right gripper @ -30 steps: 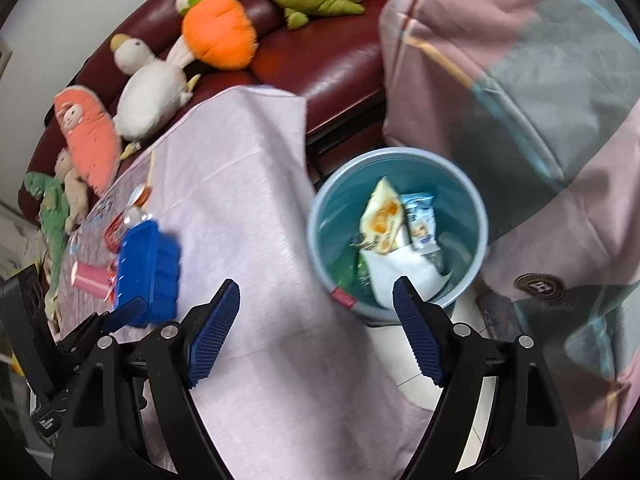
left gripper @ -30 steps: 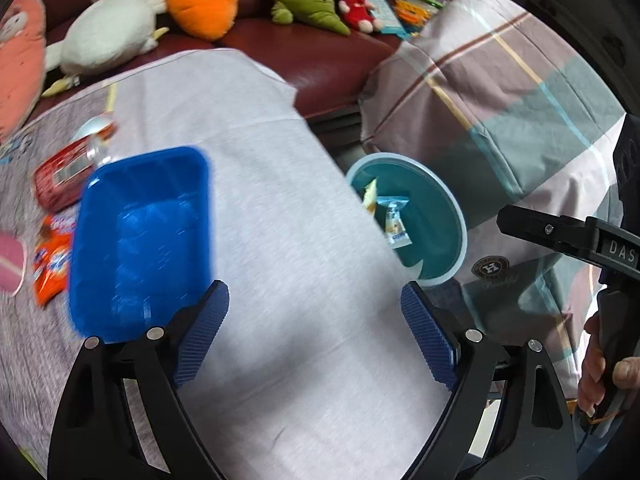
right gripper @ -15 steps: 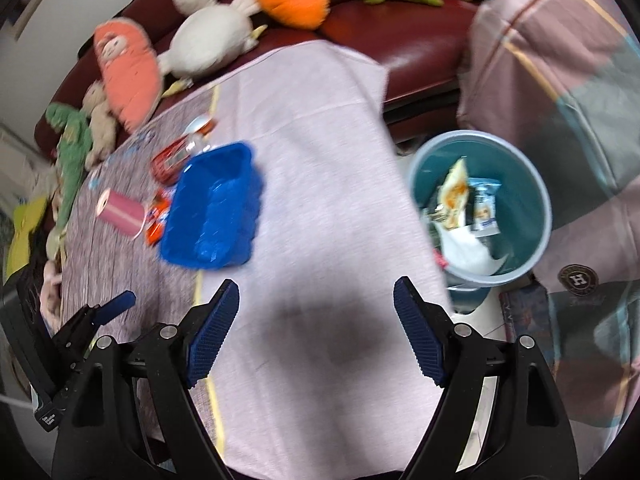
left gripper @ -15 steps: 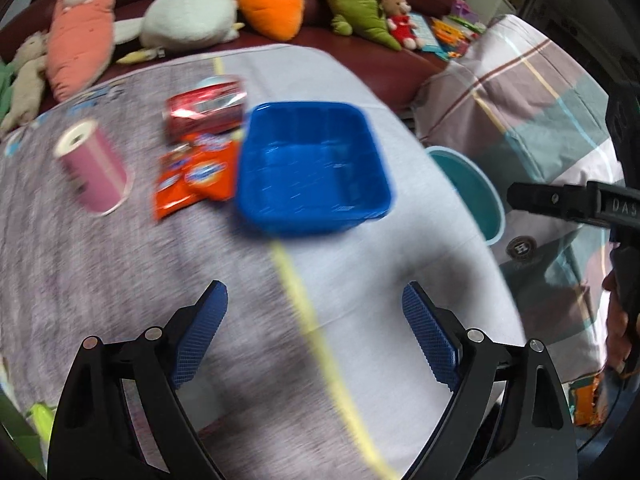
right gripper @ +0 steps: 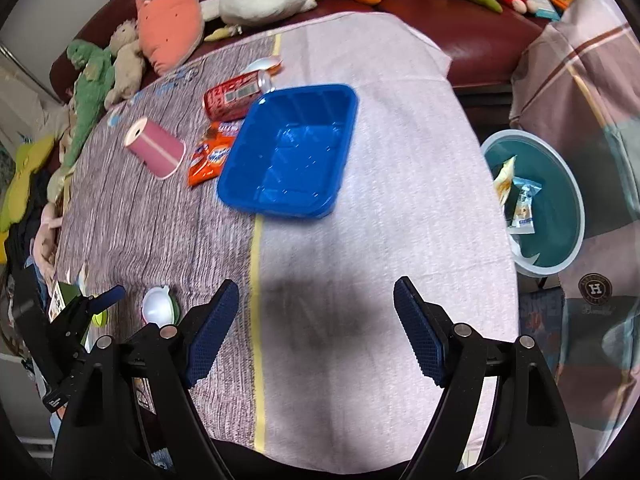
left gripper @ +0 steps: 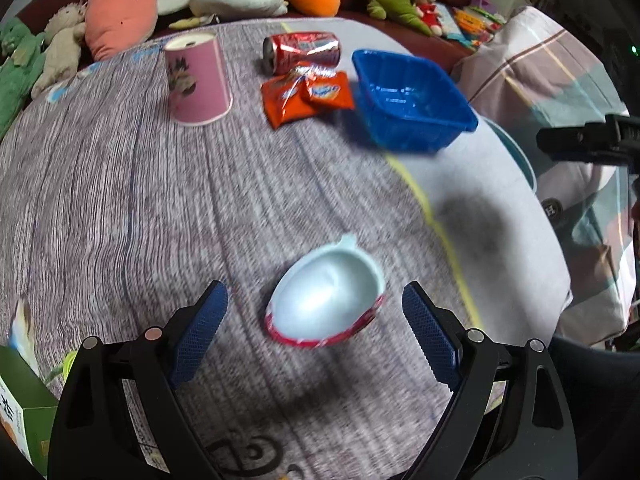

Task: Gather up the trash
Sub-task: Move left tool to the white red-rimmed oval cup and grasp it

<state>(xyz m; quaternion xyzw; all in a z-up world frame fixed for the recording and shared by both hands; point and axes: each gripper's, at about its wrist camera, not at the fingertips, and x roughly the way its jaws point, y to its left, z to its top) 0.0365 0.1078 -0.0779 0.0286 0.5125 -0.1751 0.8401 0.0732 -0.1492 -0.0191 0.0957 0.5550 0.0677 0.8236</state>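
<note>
On table, left wrist view: blue tray (left gripper: 412,100) now pushed to far right since half a sec ago, white cup (left gripper: 326,300) brought in between the pads. Left gripper (left gripper: 314,326) spread wide, nothing held or touched, cup lying tipped just ahead.

Right wrist view: table edge now shown closer, bin (right gripper: 538,200) slid off to right, wrappers seen inside. Right gripper (right gripper: 316,330) also wide open, empty, over bare cloth (right gripper: 400,184). Crushed can (right gripper: 236,94) and orange packets (right gripper: 210,156) left beside tray.
</note>
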